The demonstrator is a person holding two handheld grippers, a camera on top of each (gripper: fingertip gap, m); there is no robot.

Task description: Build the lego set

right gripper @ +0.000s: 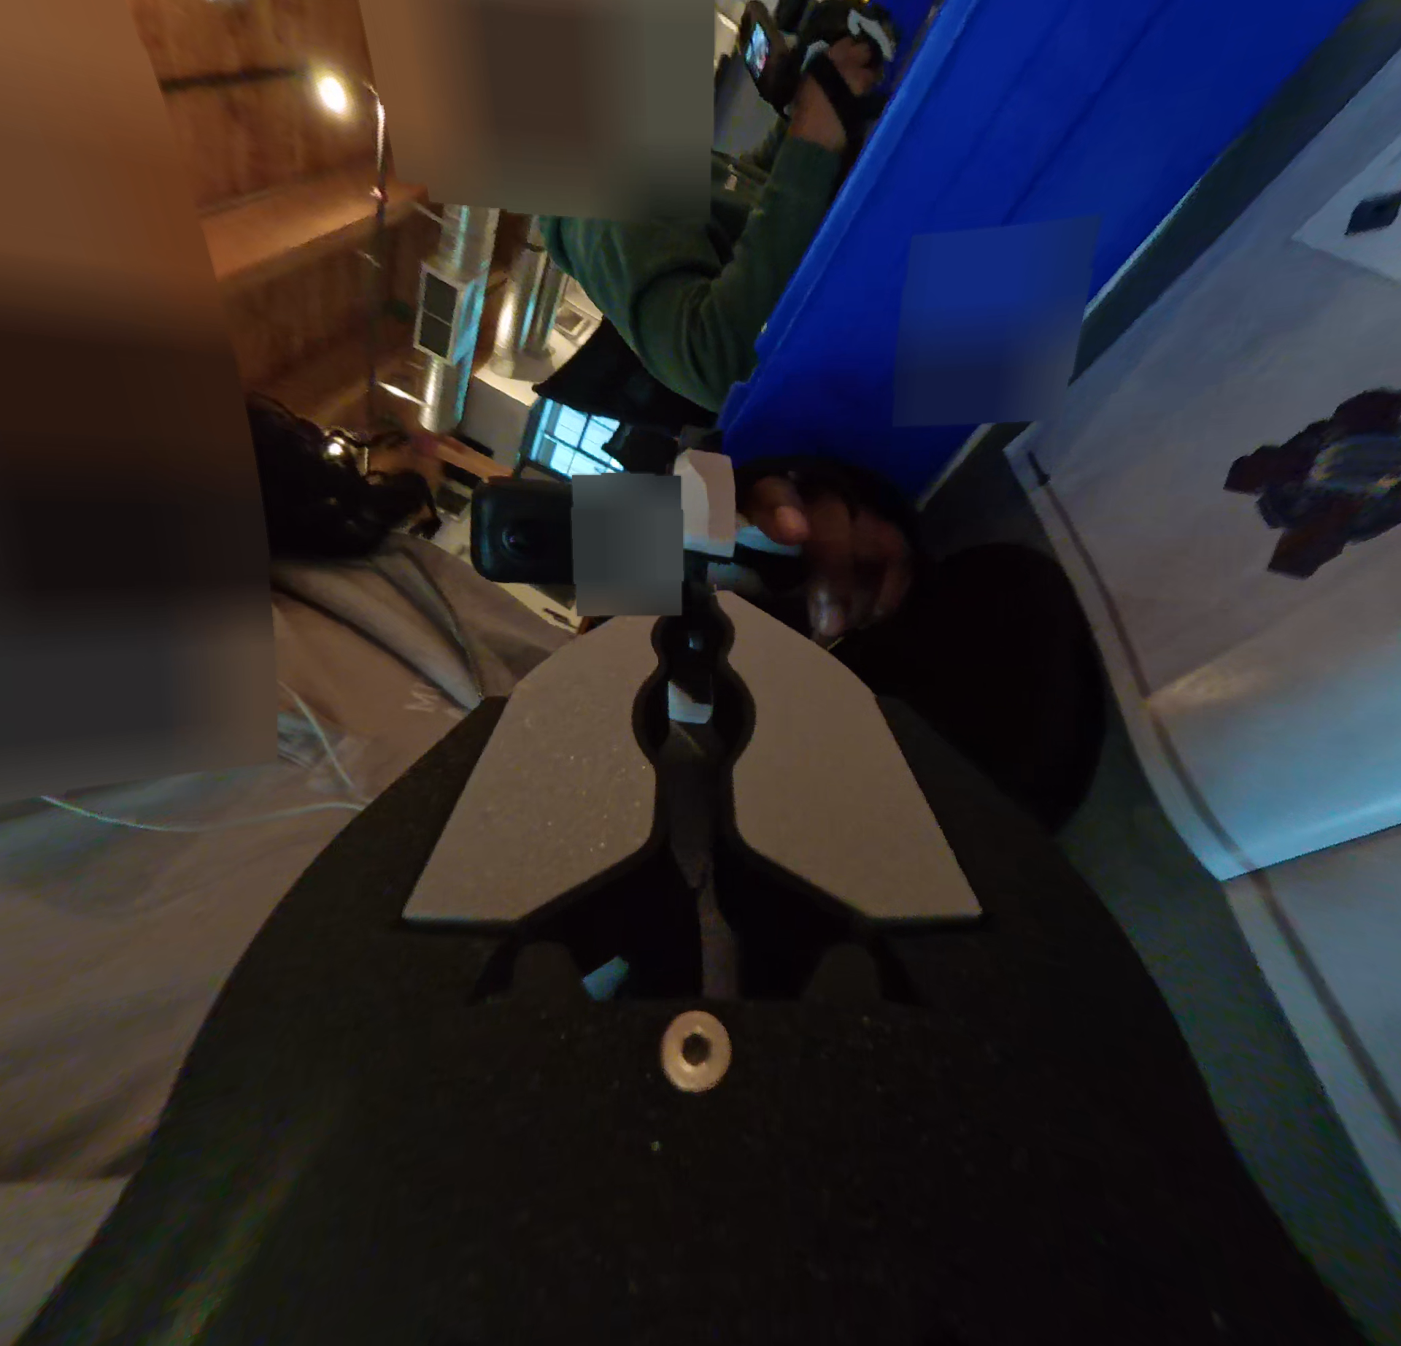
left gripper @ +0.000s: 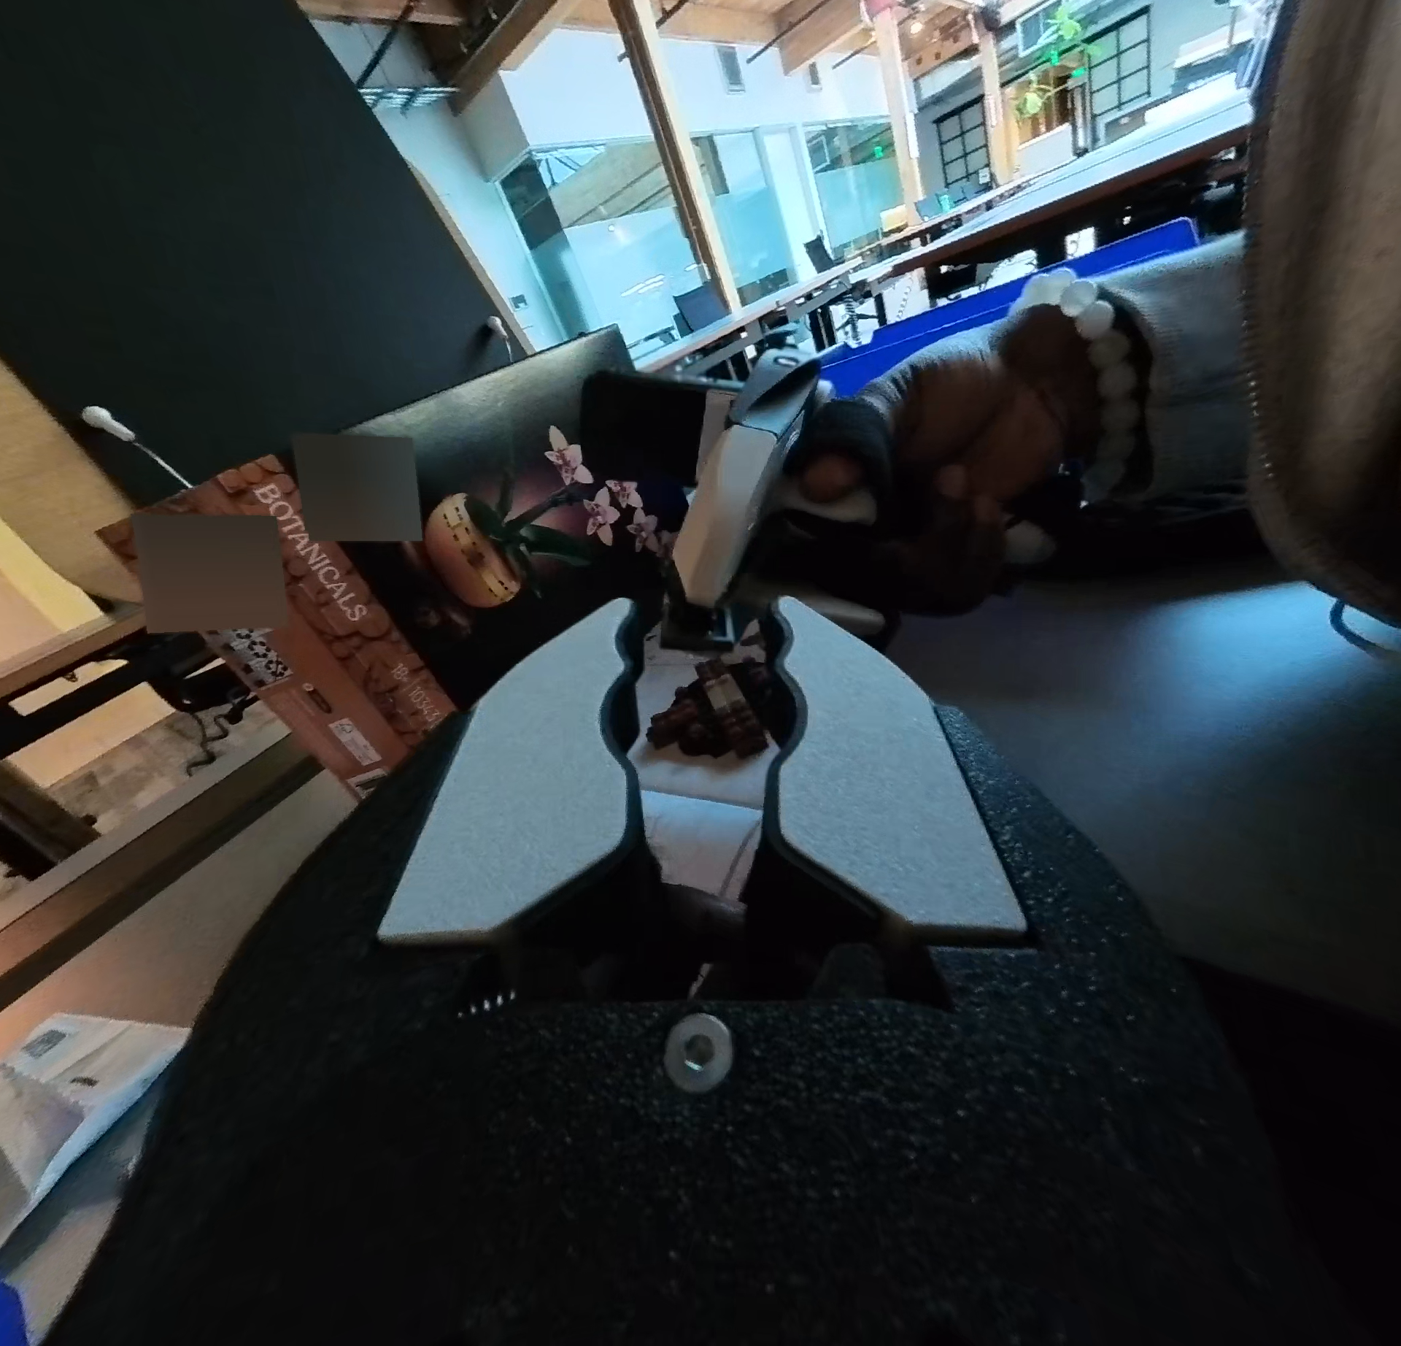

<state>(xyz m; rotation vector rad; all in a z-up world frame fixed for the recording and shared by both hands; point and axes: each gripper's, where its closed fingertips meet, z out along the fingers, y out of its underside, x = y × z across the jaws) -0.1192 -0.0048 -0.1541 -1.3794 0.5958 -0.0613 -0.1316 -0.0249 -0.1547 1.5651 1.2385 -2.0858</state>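
My left gripper (left gripper: 705, 657) is open. A pile of dark brown bricks (left gripper: 713, 710) lies on a white sheet (left gripper: 697, 786) just beyond its fingers, which do not touch it. My right gripper (left gripper: 709, 551) points down just past the left fingertips. Its fingers are closed on a small flat dark grey piece (left gripper: 694, 631) above the pile. In the right wrist view the right gripper (right gripper: 694, 631) has its fingers drawn together. The left gripper (right gripper: 705, 509) is close ahead in a hand. The pile (right gripper: 1319, 490) lies on the sheet (right gripper: 1251, 627) to the right.
A printed box (left gripper: 455, 551) showing a potted orchid stands behind the sheet on the left. A blue bin (right gripper: 985, 172) stands at the back. A person in a green sleeve (right gripper: 682, 286) is behind it. A grey table top (left gripper: 1137, 703) spreads to the right. Less than 4 cm separates the two grippers' tips.
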